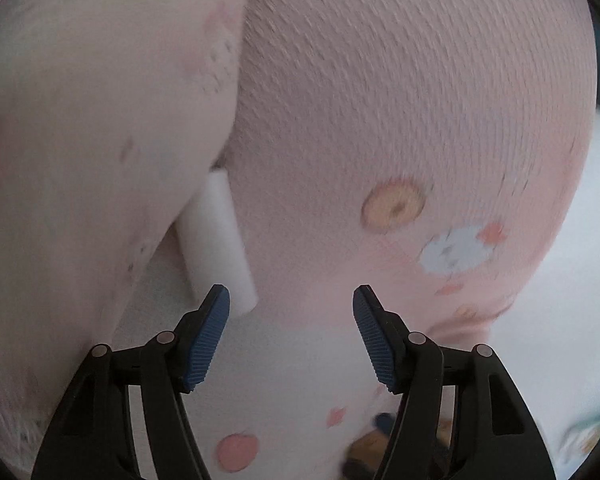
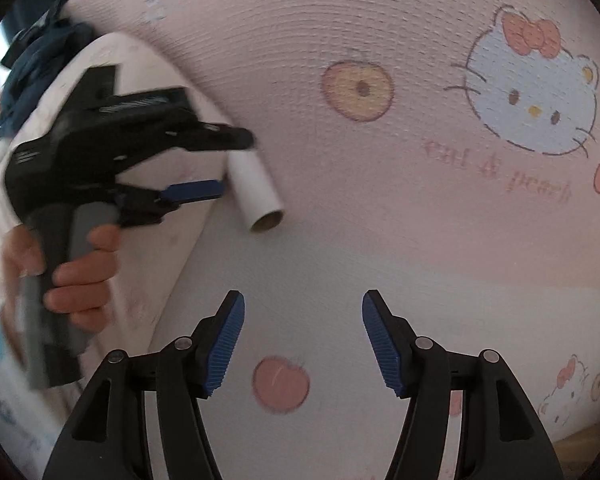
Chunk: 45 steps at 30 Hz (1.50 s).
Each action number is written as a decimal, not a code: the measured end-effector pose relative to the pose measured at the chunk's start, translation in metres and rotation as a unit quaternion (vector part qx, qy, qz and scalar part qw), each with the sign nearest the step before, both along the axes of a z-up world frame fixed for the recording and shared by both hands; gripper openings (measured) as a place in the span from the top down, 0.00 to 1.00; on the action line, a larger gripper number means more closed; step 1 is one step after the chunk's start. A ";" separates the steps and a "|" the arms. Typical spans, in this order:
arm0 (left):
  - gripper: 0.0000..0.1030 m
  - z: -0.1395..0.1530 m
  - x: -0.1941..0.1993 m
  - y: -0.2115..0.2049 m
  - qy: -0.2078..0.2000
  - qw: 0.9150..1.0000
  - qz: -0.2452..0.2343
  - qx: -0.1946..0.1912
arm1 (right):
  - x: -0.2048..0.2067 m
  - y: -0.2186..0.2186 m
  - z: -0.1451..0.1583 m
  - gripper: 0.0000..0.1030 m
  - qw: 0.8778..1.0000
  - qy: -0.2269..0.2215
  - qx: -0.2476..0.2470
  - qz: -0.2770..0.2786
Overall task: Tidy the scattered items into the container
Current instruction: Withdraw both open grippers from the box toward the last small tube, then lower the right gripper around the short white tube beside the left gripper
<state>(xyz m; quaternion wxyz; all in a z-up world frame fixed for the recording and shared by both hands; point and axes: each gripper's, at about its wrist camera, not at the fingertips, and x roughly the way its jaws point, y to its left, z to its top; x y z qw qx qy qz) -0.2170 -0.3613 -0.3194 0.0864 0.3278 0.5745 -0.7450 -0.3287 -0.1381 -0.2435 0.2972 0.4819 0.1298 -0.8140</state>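
Note:
A white cardboard tube (image 1: 216, 240) lies on a pink sheet (image 1: 380, 100) printed with cartoon cats and peaches, tucked against a pale cushion (image 1: 80, 120). My left gripper (image 1: 292, 308) is open; the tube sits just ahead of its left finger, apart from the pads. In the right wrist view the tube (image 2: 256, 192) has its far end between the left gripper's (image 2: 236, 166) spread fingertips, with no pad pressing on it. My right gripper (image 2: 303, 312) hovers open over the sheet (image 2: 380, 220), nothing between its fingers, nearer than the tube. No container shows in either view.
A person's hand (image 2: 84, 272) grips the left gripper's handle. The pale cushion (image 2: 148, 248) runs along the left side. Dark blue cloth (image 2: 40, 60) lies at the upper left. A strip of wooden floor (image 2: 580, 440) shows at the lower right, past the sheet's edge.

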 end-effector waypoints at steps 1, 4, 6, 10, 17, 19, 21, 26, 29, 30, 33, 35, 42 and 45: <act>0.34 -0.003 -0.002 -0.004 -0.001 1.000 0.004 0.011 | -0.005 -0.001 -0.001 0.43 1.000 0.004 -0.002 -0.009; 0.34 -0.007 -0.005 -0.011 -0.014 1.000 0.011 0.014 | -0.018 -0.005 -0.006 0.42 1.000 0.012 -0.012 -0.026; 0.34 -0.006 -0.010 -0.008 -0.023 1.000 0.001 0.002 | -0.026 -0.015 -0.011 0.42 1.000 0.011 -0.013 -0.022; 0.34 -0.008 -0.025 0.003 -0.050 0.998 -0.027 -0.032 | -0.032 -0.035 -0.023 0.42 1.000 0.016 -0.014 0.005; 0.34 -0.017 -0.031 0.005 -0.076 0.996 -0.030 -0.029 | -0.036 -0.062 -0.044 0.42 0.999 0.005 -0.009 0.053; 0.34 -0.017 -0.031 0.006 -0.074 0.996 -0.030 -0.030 | -0.040 -0.068 -0.045 0.42 0.998 0.010 -0.017 0.058; 0.34 -0.022 -0.024 0.001 -0.073 0.997 -0.025 -0.030 | -0.043 -0.074 -0.045 0.42 0.997 0.015 -0.028 0.069; 0.41 -0.032 -0.014 -0.005 -0.078 0.997 -0.002 -0.022 | -0.053 -0.089 -0.061 0.42 0.995 0.009 -0.043 0.093; 0.44 -0.036 -0.012 -0.005 -0.085 0.996 0.003 -0.026 | -0.063 -0.095 -0.072 0.42 0.995 -0.011 -0.044 0.091; 0.44 -0.038 -0.013 -0.004 -0.087 0.996 0.003 -0.021 | -0.064 -0.097 -0.074 0.42 0.995 -0.011 -0.045 0.094; 0.45 -0.043 -0.014 -0.004 -0.077 0.997 -0.001 -0.001 | -0.068 -0.103 -0.077 0.42 0.993 -0.009 -0.041 0.111; 0.45 -0.043 -0.017 -0.001 -0.072 0.997 -0.002 0.003 | -0.071 -0.108 -0.077 0.42 0.992 -0.014 -0.041 0.117; 0.55 -0.046 -0.035 0.011 -0.085 0.996 -0.003 0.003 | -0.078 -0.103 -0.083 0.42 0.993 -0.011 -0.033 0.116; 0.55 -0.047 -0.024 0.005 -0.087 0.996 0.006 0.004 | -0.087 -0.107 -0.081 0.42 0.993 0.001 -0.037 0.115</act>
